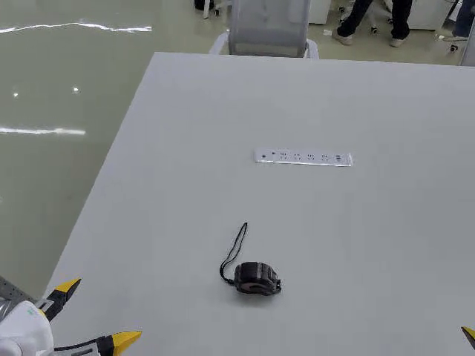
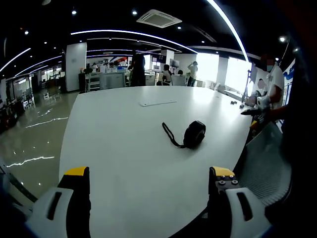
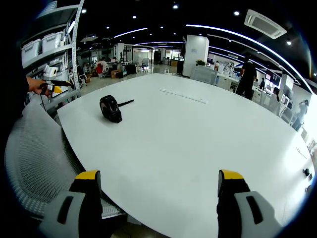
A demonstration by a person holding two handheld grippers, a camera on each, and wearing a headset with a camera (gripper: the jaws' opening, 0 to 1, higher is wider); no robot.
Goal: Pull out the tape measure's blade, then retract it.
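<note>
**Item 1. Tape measure** (image 1: 257, 279): dark, compact case. It sits on the white counter (image 1: 312, 104) in the near half, touched by nothing. In the left gripper view it (image 2: 194, 134) is ahead and slightly right of centre. In the right gripper view it (image 3: 110, 108) is ahead and to the left.

**Item 2. Wrist strap** (image 1: 234, 252): a thin black loop fixed to the case. It lies flat on the counter and points away from the person, toward the power strip.

**Item 3. Power strip** (image 1: 303, 158): a long white strip that lies flat mid-counter, well beyond the tape measure.

**Item 4. Left tongs** (image 1: 98, 313): yellow-tipped, at the lower left corner of the head view. They are spread wide and hold nothing, well apart from the tape measure. Their own view (image 2: 149, 171) shows bare counter between the tips.

**Item 5. Right tongs** (image 3: 159, 174): yellow-tipped, spread wide and holding nothing, over the near edge of the counter.

**Item 6. Mesh chair** (image 3: 34, 158): grey, just beside the near edge of the counter.

**Item 7. Far chair** (image 1: 269, 30): pale, at the opposite end of the counter.
</note>
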